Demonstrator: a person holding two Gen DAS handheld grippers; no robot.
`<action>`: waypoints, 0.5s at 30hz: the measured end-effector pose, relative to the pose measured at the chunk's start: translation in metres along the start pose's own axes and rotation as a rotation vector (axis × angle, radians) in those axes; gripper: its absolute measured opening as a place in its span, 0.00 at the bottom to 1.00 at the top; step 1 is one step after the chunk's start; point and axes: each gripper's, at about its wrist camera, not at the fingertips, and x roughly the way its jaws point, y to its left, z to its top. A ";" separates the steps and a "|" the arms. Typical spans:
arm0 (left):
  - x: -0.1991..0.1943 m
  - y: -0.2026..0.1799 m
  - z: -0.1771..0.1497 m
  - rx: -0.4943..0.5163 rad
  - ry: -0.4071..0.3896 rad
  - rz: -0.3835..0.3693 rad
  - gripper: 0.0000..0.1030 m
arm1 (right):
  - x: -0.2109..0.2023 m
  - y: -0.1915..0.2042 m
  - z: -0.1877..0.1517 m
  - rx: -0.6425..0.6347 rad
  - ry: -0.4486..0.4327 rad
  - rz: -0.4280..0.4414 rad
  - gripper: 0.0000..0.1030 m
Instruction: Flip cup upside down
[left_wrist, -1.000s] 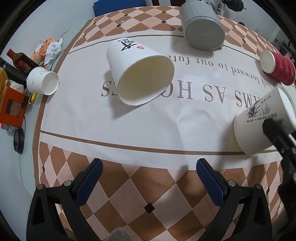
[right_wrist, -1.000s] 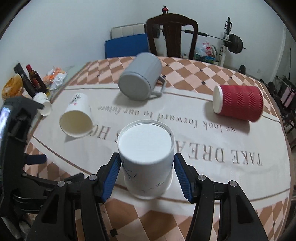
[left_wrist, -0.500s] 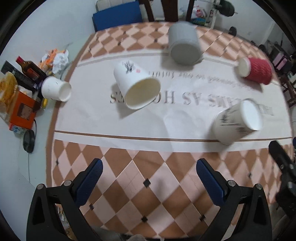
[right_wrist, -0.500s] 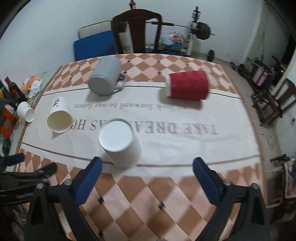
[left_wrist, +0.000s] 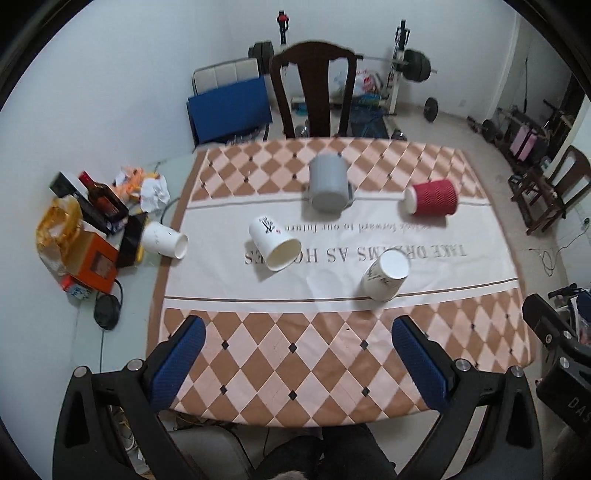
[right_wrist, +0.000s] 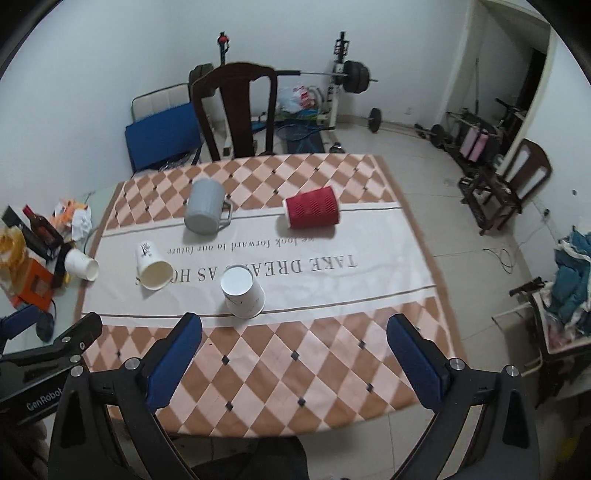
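Observation:
A white paper cup (left_wrist: 386, 277) (right_wrist: 243, 293) stands upside down on the tablecloth (left_wrist: 332, 350) (right_wrist: 351, 280), base up, with nothing gripping it. My left gripper (left_wrist: 297, 360) is open and empty, high above the near table edge. My right gripper (right_wrist: 293, 360) is open and empty, also pulled back near the front edge, with the upturned cup ahead of its left finger.
Another white cup (left_wrist: 275, 248) (right_wrist: 153, 270) lies on its side. A grey mug (left_wrist: 328, 188) (right_wrist: 205, 211) and a red ribbed cup (left_wrist: 432, 197) (right_wrist: 312, 211) lie further back. A small white cup (left_wrist: 164, 240), bottle and clutter sit left. A chair (left_wrist: 314, 92) stands behind.
My right gripper opened and let go of the upside-down cup, then both grippers pulled up and back from the table. The cup stays standing base up.

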 end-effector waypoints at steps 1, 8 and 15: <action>-0.009 0.002 -0.001 -0.001 -0.010 -0.003 1.00 | -0.014 0.000 -0.001 0.007 -0.005 -0.006 0.98; -0.051 0.015 -0.010 -0.001 -0.044 -0.017 1.00 | -0.087 0.005 -0.010 0.021 -0.044 -0.047 0.98; -0.078 0.024 -0.017 -0.008 -0.063 -0.025 1.00 | -0.134 0.009 -0.013 0.014 -0.097 -0.062 0.98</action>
